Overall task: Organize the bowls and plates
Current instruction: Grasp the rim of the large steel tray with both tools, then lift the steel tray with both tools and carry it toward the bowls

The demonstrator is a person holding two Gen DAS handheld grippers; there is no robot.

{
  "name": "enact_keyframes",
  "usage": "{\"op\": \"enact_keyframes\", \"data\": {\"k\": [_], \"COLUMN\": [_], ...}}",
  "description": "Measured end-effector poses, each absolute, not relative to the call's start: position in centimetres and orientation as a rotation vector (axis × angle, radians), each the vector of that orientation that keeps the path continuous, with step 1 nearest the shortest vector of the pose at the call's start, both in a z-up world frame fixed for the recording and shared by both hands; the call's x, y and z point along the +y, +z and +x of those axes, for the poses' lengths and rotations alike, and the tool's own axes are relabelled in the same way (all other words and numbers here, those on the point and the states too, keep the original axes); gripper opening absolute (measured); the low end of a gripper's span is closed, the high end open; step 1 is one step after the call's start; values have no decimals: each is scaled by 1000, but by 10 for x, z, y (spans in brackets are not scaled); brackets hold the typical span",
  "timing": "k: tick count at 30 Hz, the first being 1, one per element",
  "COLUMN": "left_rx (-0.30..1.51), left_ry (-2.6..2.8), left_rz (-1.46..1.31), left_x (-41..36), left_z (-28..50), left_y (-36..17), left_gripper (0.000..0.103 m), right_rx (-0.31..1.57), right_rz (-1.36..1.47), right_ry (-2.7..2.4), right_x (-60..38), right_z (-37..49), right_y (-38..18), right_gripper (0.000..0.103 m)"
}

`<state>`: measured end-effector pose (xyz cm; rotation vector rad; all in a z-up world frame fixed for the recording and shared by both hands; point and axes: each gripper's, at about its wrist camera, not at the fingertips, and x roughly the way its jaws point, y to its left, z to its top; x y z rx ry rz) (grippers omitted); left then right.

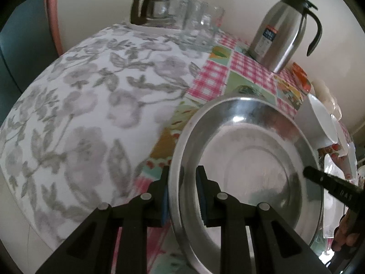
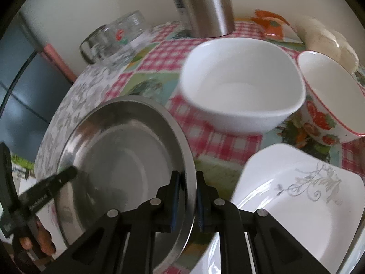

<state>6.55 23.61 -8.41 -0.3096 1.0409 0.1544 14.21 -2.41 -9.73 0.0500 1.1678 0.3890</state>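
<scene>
Steel is the material of the round plate [image 1: 246, 159] that both tongs have hold of, one on each side of its rim. In the left wrist view, the left tongs [image 1: 182, 196] are closed down to the thickness of the rim, with one blue pad [image 1: 164, 203] outside the plate and the other inside. In the right wrist view, the right tongs [image 2: 187, 199] pinch the opposite edge the same way, narrowed to a slim gap filled by the rim. The plate sits tilted, above a worktop [image 2: 205, 137] covered in a pink check patchwork cloth, with a grey floral cloth [image 1: 79, 105] on the left part of it.

Beyond the plate, in the right wrist view, stands a white bowl [image 2: 241, 91], and just beside it on the right a strawberry bowl [image 2: 328, 100] with a red rim; whether the two touch cannot be told. Nearer, right of the tongs, lies a square white plate [image 2: 296, 201] with a grey scroll pattern.

At the back of the worktop stand a steel thermos jug [image 1: 282, 32] with a black handle, a glass coffee pot [image 1: 155, 9], and clear glasses [image 1: 200, 20] beside it. An orange printed packet [image 2: 271, 22] lies near the wall to the right of the jug.
</scene>
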Motion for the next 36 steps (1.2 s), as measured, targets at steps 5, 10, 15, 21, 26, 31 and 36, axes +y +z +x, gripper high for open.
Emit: {"op": "enact_keyframes", "data": {"k": [5,10,15,21,26,31,36], "left_rx": [1017,985,954,945,940,932,933], "left_ry": [177,171,149,110,73,34,-1], "left_rz": [-319,-321,-300,-260,-244,-208,-169], "left_x": [243,239,221,194,170,140,108], "left_z": [48,35,27,26,27,34,39], "left_y": [-69,-50,-29,-15,-6,5,8], "left_gripper": [22,22,22,22,22,22,23], "right_rx": [1157,1136,1107,1081,1061,1038,1007], "right_rz": [24,29,55,85,121,162,201], "right_ry": [430,450,443,411,378,337,285], "right_x": [-13,-17,-30,-56,-83,-114,-146], "right_z": [124,109,98,83,72,60,51], "right_y": [-90,-77,-62,-48,-41,-33,-26], "right_gripper": [15,15,15,15,15,15,16]}}
